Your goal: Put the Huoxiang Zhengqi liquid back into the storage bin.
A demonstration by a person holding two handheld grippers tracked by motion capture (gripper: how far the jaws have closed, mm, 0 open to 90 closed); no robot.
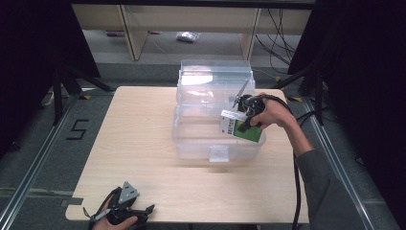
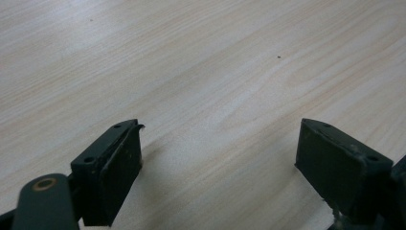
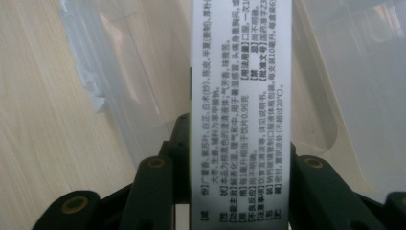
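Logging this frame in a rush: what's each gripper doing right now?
Left gripper: open, holding nothing, low over the table.
Right gripper: shut on the green-and-white box, at the clear plastic bin.

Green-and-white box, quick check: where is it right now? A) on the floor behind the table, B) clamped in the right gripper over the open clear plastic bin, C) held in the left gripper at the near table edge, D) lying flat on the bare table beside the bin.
B: the right gripper is shut on the green-and-white box, which hangs over the open clear plastic bin; the left gripper is open above bare wood.
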